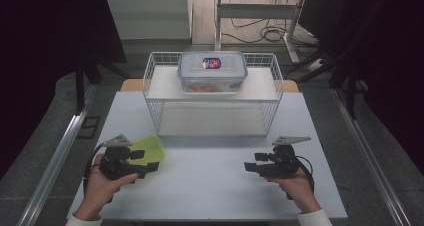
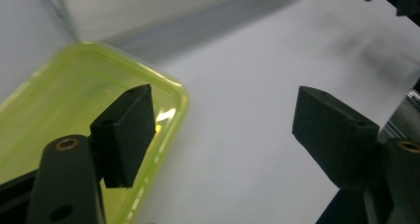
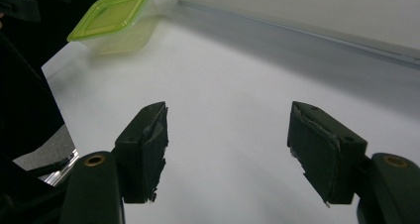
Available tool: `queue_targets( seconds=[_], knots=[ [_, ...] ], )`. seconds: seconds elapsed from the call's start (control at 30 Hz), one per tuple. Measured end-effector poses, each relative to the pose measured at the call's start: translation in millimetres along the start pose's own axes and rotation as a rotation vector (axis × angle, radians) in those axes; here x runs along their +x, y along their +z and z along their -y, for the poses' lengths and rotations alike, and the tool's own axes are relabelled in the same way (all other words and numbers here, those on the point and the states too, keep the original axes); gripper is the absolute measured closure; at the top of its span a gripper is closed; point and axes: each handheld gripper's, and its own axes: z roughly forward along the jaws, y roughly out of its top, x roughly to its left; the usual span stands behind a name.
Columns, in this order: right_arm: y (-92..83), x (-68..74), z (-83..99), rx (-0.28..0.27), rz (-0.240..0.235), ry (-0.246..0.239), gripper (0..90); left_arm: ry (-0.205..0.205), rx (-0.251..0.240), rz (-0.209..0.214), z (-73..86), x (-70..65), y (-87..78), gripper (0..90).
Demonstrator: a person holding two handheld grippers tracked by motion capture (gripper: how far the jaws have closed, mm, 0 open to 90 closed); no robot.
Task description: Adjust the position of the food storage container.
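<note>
The yellow-green container (image 1: 148, 150) lies on the white table (image 1: 210, 186), in front of the wire basket (image 1: 212, 103) and off its front left corner; it is a shallow translucent tub with rounded corners, and in the right gripper view (image 3: 115, 20) it sits closed under its green lid, well apart from that gripper; the left gripper (image 1: 150, 164), held in the person's left hand (image 1: 102, 183), hovers just beside the container on its near side, jaws spread wide with nothing pressed between them; in the left gripper view one jaw hangs over the container's lid (image 2: 74, 110) while the other stands over bare table, and whether the first touches the lid I cannot tell; the right gripper (image 1: 248, 167), in the right hand (image 1: 298, 186), rests low in front of the basket's right front corner, jaws likewise spread with only table beneath them; on the basket's raised shelf stands a clear lidded box (image 1: 212, 72) with a blue-grey rim and reddish contents.
</note>
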Motion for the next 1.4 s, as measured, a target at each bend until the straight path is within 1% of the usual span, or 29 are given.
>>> queue_targets(
  seconds=[0.07,0.13,0.2,0.23,0.27,0.4,0.43,0.47,0.53,0.63,0.67,0.7,0.73,0.77,0.8,0.83,0.97,1.0,1.03,1.07,1.1,1.17,1.2,1.23,1.3,1.37,1.4],
  knots=[
    [-1.6,-1.2,-0.5,-0.007,0.002,0.006,32.2,-0.011,-0.011,-0.017,0.3,4.8,-5.9,24.7],
    [-3.6,-2.9,-1.3,-0.022,0.003,0.015,32.2,-0.035,-0.028,-0.022,1.4,11.6,-13.1,25.0],
    [-5.2,-3.8,-2.1,-0.026,0.007,0.014,32.2,-0.050,-0.039,-0.039,2.8,17.5,-18.9,26.7],
    [-5.6,-3.9,-2.3,-0.028,0.008,0.014,32.2,-0.050,-0.039,-0.039,2.8,17.5,-18.9,27.2],
    [-6.0,-4.3,-2.5,-0.028,0.007,0.013,32.2,-0.063,-0.046,-0.053,3.9,23.0,-22.0,28.7],
    [-4.2,-5.3,-3.5,-0.030,0.000,0.023,31.7,-0.070,-0.034,-0.071,5.7,31.2,-22.2,31.0],
    [-4.2,-5.3,-3.5,-0.030,0.000,0.023,31.7,-0.070,-0.034,-0.071,5.7,31.2,-22.2,31.6],
    [-2.5,-5.1,-4.9,-0.028,0.000,0.023,31.7,-0.080,-0.028,-0.089,9.0,38.0,-25.3,32.8],
    [-1.7,-4.8,-5.9,-0.026,0.001,0.016,31.7,-0.100,-0.028,-0.104,13.0,45.3,-28.4,35.9],
    [0.4,-2.9,-7.7,-0.021,-0.003,0.009,31.6,-0.122,-0.011,-0.122,19.0,59.3,-31.6,49.5],
    [1.4,-2.0,-7.7,-0.020,-0.005,0.007,31.6,-0.130,-0.010,-0.129,20.3,63.9,-32.4,56.8],
    [1.8,-1.3,-7.2,-0.016,-0.007,0.004,31.5,-0.135,-0.007,-0.127,21.4,68.5,-33.4,65.6],
    [1.9,-0.5,-6.4,-0.014,-0.011,0.002,31.5,-0.135,-0.007,-0.127,21.4,68.5,-33.4,77.6],
    [1.9,-0.5,-6.4,-0.014,-0.011,0.002,31.5,-0.141,0.004,-0.118,22.2,73.4,-34.3,77.6],
    [0.4,0.4,-4.1,-0.011,-0.028,0.002,31.5,-0.158,0.011,-0.125,24.5,80.2,-35.2,85.3],
    [-0.1,0.4,-3.3,-0.015,-0.030,0.001,31.5,-0.165,0.017,-0.147,26.6,83.9,-36.0,87.1],
    [0.1,-1.2,-0.5,-0.008,-0.028,0.012,31.5,-0.199,0.023,-0.186,34.5,94.0,-38.0,89.8],
    [0.1,-1.2,-0.5,-0.008,-0.028,0.012,31.5,-0.199,0.023,-0.186,34.5,94.0,-38.0,89.8],
    [0.3,-1.1,-0.5,-0.009,-0.027,0.013,31.5,-0.214,0.034,-0.206,38.6,98.2,-38.3,89.9],
    [0.2,-0.9,-0.5,-0.010,-0.028,0.012,31.5,-0.223,0.037,-0.210,40.9,100.3,-37.8,89.9],
    [0.2,-0.9,-0.5,-0.010,-0.028,0.012,31.5,-0.223,0.037,-0.210,40.9,100.3,-37.8,89.8],
    [-0.3,-2.2,-0.7,-0.014,-0.025,0.012,31.5,-0.243,0.062,-0.220,47.4,105.3,-34.9,89.6],
    [-0.6,-3.0,-0.9,-0.014,-0.023,0.012,31.5,-0.243,0.062,-0.220,47.4,105.3,-34.9,89.5],
    [-0.7,-3.5,-1.2,-0.017,-0.023,0.016,31.5,-0.258,0.074,-0.227,52.4,107.7,-33.4,89.4],
    [-0.8,-4.5,-1.5,-0.018,-0.022,0.013,31.5,-0.263,0.082,-0.225,54.9,108.3,-31.9,89.3],
    [-0.5,-5.8,-1.7,-0.018,-0.020,0.015,31.5,-0.270,0.109,-0.227,59.4,109.3,-26.8,89.0],
    [-0.4,-5.9,-1.1,-0.015,-0.018,0.015,31.5,-0.280,0.129,-0.232,62.2,112.1,-21.8,89.0]
  ],
)
